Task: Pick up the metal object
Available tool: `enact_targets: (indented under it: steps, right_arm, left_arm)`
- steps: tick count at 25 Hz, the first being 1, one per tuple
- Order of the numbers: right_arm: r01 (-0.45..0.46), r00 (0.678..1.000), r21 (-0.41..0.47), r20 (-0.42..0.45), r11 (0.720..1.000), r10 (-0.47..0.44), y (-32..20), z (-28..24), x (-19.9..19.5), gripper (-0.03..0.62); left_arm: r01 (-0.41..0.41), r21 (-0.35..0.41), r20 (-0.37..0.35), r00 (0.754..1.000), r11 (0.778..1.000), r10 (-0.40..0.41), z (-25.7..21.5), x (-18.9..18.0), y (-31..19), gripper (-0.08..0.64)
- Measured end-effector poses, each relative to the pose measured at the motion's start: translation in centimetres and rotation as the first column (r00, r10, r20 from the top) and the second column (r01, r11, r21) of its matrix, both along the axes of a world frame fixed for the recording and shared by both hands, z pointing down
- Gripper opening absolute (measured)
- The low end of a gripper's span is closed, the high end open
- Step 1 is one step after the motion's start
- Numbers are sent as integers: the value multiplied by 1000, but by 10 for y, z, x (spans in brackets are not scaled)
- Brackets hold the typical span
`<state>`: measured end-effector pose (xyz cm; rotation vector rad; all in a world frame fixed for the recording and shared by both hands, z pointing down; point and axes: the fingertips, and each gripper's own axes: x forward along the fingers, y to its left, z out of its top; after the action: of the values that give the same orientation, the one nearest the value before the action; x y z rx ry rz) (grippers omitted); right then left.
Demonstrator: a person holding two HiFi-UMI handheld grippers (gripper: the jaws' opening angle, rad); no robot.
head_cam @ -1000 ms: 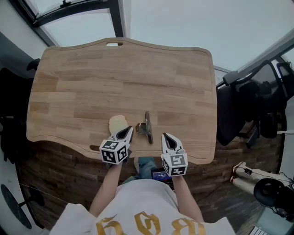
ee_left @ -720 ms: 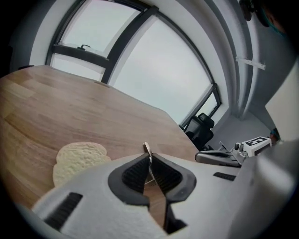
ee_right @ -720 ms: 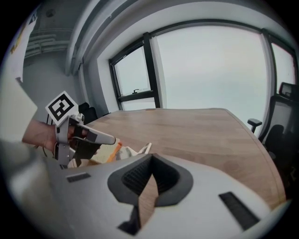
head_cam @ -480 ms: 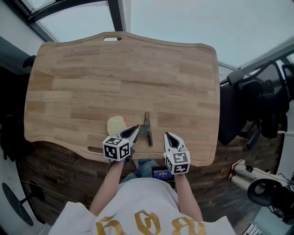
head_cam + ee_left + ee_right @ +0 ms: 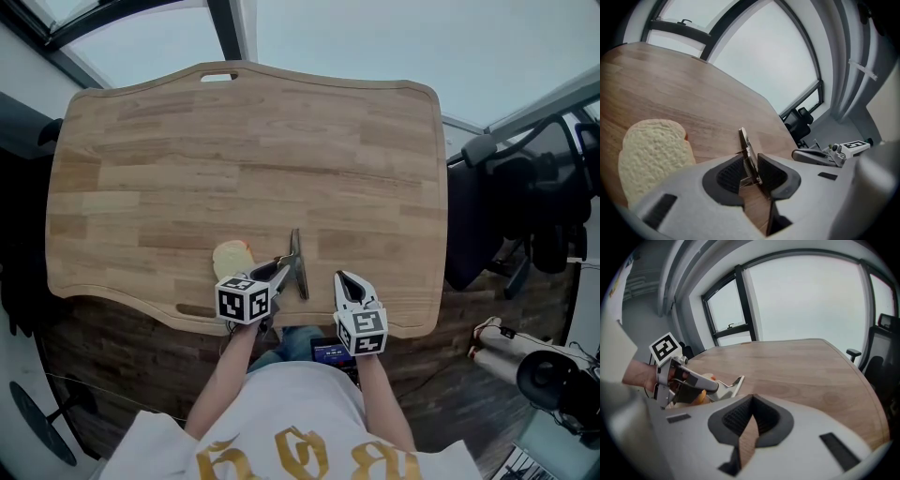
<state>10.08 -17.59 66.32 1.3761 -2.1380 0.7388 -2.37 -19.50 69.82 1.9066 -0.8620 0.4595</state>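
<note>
The metal object (image 5: 298, 264), a thin blade with a side handle, lies near the front edge of the wooden table (image 5: 244, 141). My left gripper (image 5: 278, 272) reaches it from the left. In the left gripper view the metal object (image 5: 745, 142) stands on edge between the jaws, which are opening; a slim gap shows beside the pads. The right gripper view shows the left gripper (image 5: 679, 380) at the metal object (image 5: 732, 384). My right gripper (image 5: 344, 278) hovers just right of it, shut and empty. A slice of bread (image 5: 230, 255) lies left of the left gripper.
The table's front edge is just under both grippers. A dark office chair (image 5: 525, 206) stands off the right side. A white and black device (image 5: 548, 370) sits on the floor at the lower right. A phone (image 5: 330, 354) shows by the person's waist.
My left gripper has moved right from beside the bread to the metal object, and its jaws have gone from shut to parted around it. The right gripper has hardly moved.
</note>
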Motion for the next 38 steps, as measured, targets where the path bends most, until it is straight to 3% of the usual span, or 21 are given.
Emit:
enact_targets:
  steps: [5,10,19,26,31,38]
  right_arm:
    - [9,1000,-6,0,1000,-9,-3,2,-5,11]
    - [17,1000,-2,3,1000,-17,-11,0,-7,11]
    - [21,1000,10,13,1000,-21,-20,-5,-11,12]
    - [19,1000,21,16,1000,-20,-18,-10,-12,11]
    - [24,1000,36,13,999,-24,-15,-19,-13,11]
    - [23,1000,79,18,997,-25,-6,-35,-16,11]
  left_arm:
    - [-15,-44,-8,1000,999,14,2,4,-3,75]
    - [3,-95,-60,998,996,-8,2,5,-5,44]
    - [14,-123,-103,994,992,-27,2,3,-5,40]
    - [-19,-81,-81,997,997,12,-6,6,-4,38]
    - [7,-68,-115,993,998,-15,-18,5,-4,37]
    - [62,7,-155,986,998,-60,-41,-2,-4,37]
